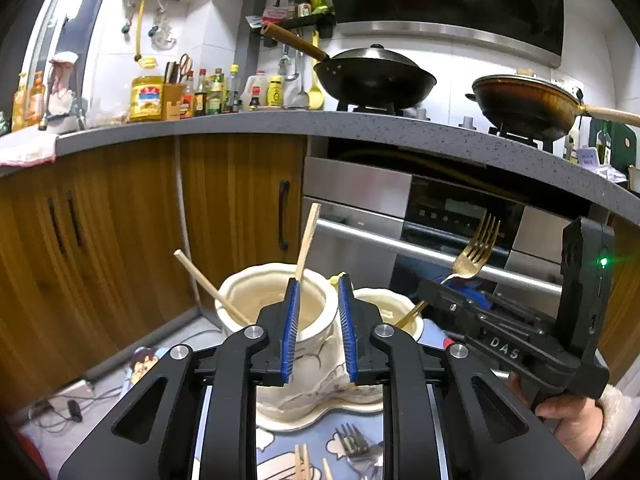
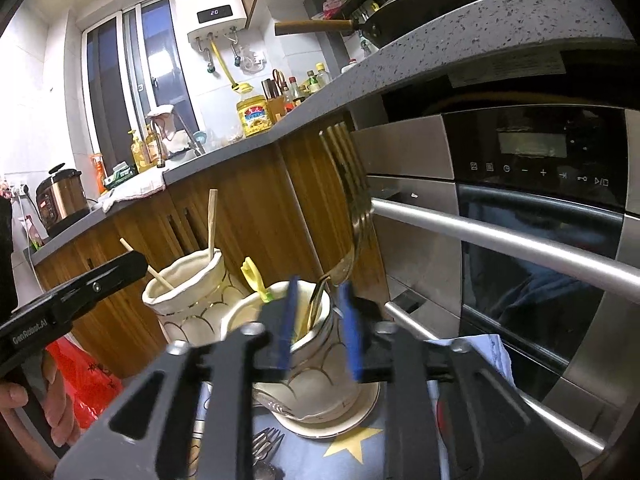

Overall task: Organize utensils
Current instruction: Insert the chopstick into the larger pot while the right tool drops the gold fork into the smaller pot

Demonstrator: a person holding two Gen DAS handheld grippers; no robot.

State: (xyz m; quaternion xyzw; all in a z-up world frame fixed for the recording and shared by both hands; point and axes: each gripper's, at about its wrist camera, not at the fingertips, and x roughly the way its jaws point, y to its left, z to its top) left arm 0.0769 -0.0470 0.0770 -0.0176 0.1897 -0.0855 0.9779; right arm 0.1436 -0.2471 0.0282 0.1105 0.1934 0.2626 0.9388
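Observation:
Two cream ceramic utensil cups stand side by side on a cream saucer (image 1: 320, 416). The left cup (image 1: 276, 300) holds two wooden chopsticks (image 1: 308, 236). My left gripper (image 1: 318, 300) is open, its blue pads just above that cup's rim. The right cup (image 2: 308, 344) holds a yellow utensil (image 2: 254, 276) and a gold fork (image 2: 348, 184), tines up, its handle inside the cup. My right gripper (image 2: 318, 304) is open above that cup, the fork handle between its pads. In the left wrist view the fork (image 1: 476, 250) stands over the right gripper (image 1: 476, 304).
More forks (image 1: 354, 442) and chopsticks (image 1: 302, 464) lie on the patterned blue cloth in front of the cups. A steel oven (image 2: 520, 200) and wooden cabinets (image 1: 120, 240) stand close behind. A red bag (image 2: 86, 380) lies at the left.

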